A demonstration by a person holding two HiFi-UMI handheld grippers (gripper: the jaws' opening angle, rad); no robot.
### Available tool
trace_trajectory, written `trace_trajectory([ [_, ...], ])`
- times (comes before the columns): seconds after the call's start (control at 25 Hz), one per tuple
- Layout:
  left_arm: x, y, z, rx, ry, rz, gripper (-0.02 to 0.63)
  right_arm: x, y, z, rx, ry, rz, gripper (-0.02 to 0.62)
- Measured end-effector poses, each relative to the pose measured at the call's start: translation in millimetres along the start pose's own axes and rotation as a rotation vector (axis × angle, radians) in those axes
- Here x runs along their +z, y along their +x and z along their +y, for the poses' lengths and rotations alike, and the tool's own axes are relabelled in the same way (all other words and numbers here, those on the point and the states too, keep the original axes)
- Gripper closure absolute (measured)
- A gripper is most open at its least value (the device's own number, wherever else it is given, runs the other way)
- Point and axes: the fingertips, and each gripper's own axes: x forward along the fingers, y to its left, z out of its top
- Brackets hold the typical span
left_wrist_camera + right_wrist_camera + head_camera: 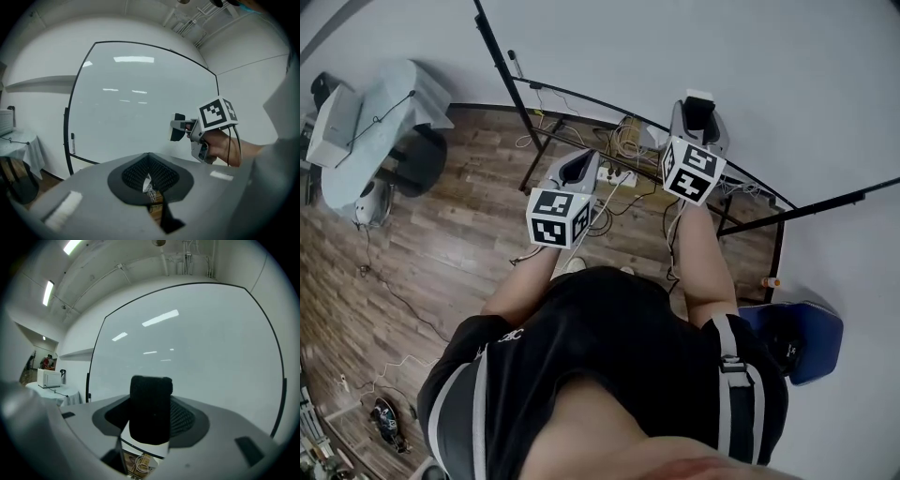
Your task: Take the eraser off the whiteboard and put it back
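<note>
The whiteboard [136,103] stands upright in a black frame and fills the right gripper view [197,348]. A black eraser [150,413] stands on end between the jaws of my right gripper [151,399], which is shut on it. In the left gripper view the same eraser [177,127] sits at the tip of the right gripper [182,126], close in front of the board; whether it touches the board I cannot tell. My left gripper [149,157] is shut with nothing in it and points at the board's lower part. In the head view the left gripper [578,169] and the right gripper [701,111] are side by side.
A marker [72,140] hangs at the board's left frame. Cables and a power strip [614,173] lie on the wood floor under the board. A cloth-covered table [380,112] with a microwave [49,378] is at the left. A blue bag [797,337] lies at the right.
</note>
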Motion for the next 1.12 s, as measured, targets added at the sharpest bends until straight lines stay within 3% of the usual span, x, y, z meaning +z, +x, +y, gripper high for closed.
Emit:
trace_trajectory([
  [0.4,-0.8,-20.5,19.8,0.071,-0.006,-0.015,0.597,-3.0,40.4,-10.7,-0.174,-0.005,0.020,0.357],
  [0.8,17.7,-32.5,25.1,0.117,0.061,-0.062,0.597,7.6,73.8,-20.3,-0.244,-0.071,0.018,0.357],
  [1.12,27.9,-34.4,26.3,0.128,0.086,-0.087,0.597,-9.2,89.4,-37.3,-0.291,-0.043,0.074,0.357],
])
